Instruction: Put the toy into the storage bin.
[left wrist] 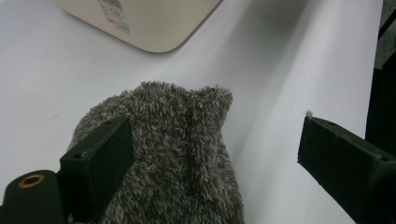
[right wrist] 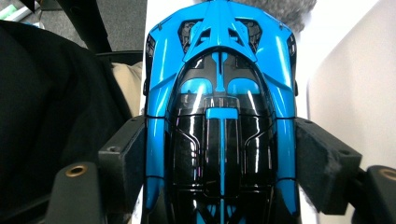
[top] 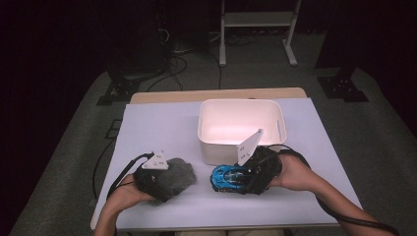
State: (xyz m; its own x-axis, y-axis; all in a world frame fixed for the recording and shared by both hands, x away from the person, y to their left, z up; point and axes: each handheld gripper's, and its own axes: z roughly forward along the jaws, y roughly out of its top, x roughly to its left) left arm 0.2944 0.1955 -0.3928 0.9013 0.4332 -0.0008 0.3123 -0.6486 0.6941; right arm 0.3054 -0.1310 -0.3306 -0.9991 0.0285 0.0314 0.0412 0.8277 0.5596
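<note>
Right gripper [top: 246,178] is clamped on a blue and black toy car [top: 227,178]: in the right gripper view both black pads press the car's [right wrist: 220,121] sides about mid-body, w/ the car pointing away from the camera along the jaws. From the high view the car sits low over the white table [top: 157,123], just in front of the white plastic bin [top: 241,129], near the bin's front wall; whether the wheels touch the tabletop can't be told. Right hand [top: 290,172] wraps the gripper body from the right side, cable trailing off toward the bottom right corner.

Left gripper [top: 156,184] has its jaws wide apart, nothing pinched. In the left gripper view a grey fuzzy cloth item [left wrist: 173,154], plush-like, lies on the table betw. the two jaws; the jaw at the left of that view overlaps its edge, the other jaw stands well clear of it. Same fuzzy item [top: 181,173] shows in the high view just beside the left gripper, to the left of the car and apart from it. Left hand [top: 129,191] holds the gripper near the table's front edge.

Bin's bottom corner w/ a label [left wrist: 114,14] shows at the top of the left gripper view, apart from the cloth.
</note>
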